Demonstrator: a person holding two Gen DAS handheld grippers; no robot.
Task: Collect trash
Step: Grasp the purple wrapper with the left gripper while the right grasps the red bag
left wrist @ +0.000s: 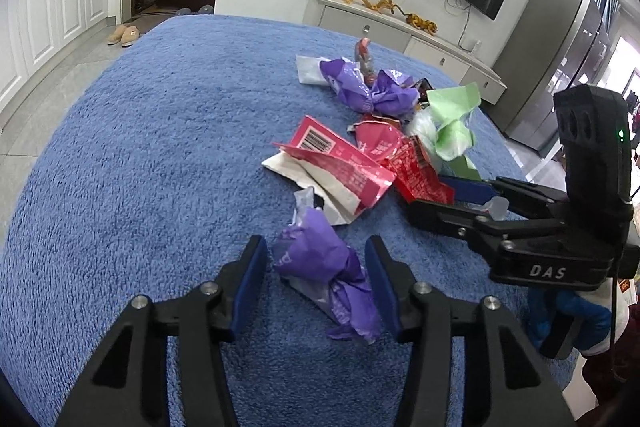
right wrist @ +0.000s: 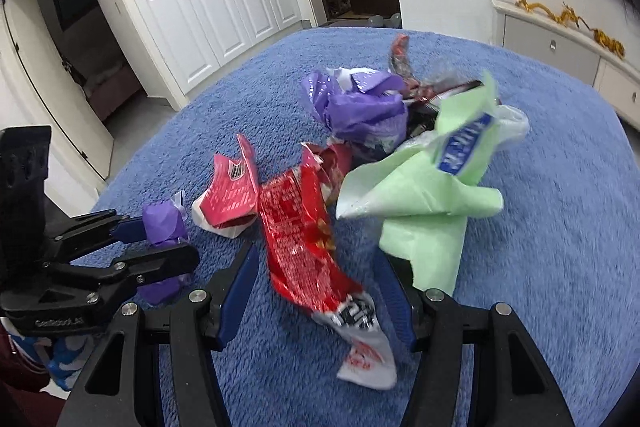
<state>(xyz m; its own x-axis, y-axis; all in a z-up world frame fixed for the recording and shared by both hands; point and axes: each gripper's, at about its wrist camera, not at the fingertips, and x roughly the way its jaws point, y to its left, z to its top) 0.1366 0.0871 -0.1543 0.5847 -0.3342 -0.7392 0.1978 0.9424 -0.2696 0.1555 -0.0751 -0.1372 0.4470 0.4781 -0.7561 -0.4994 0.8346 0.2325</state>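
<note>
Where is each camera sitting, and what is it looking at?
Left wrist: on the left gripper, looking down its fingers at a purple wrapper between them; the right gripper shows at right.
Right wrist: on the right gripper, fingers around a red wrapper; the left gripper shows at left.
Shared: blue blanket, the trash pile, white cabinets.

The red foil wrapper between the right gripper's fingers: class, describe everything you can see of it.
The red foil wrapper is a crumpled, shiny snack packet with fine white print, its near end white with bold black characters. It looks torn open and empty. It lies on the blue fleece cover, running lengthwise between the open fingers of the right gripper, neither pad visibly pressing on it. Its far end meets a pink wrapper and the green paper.
</note>
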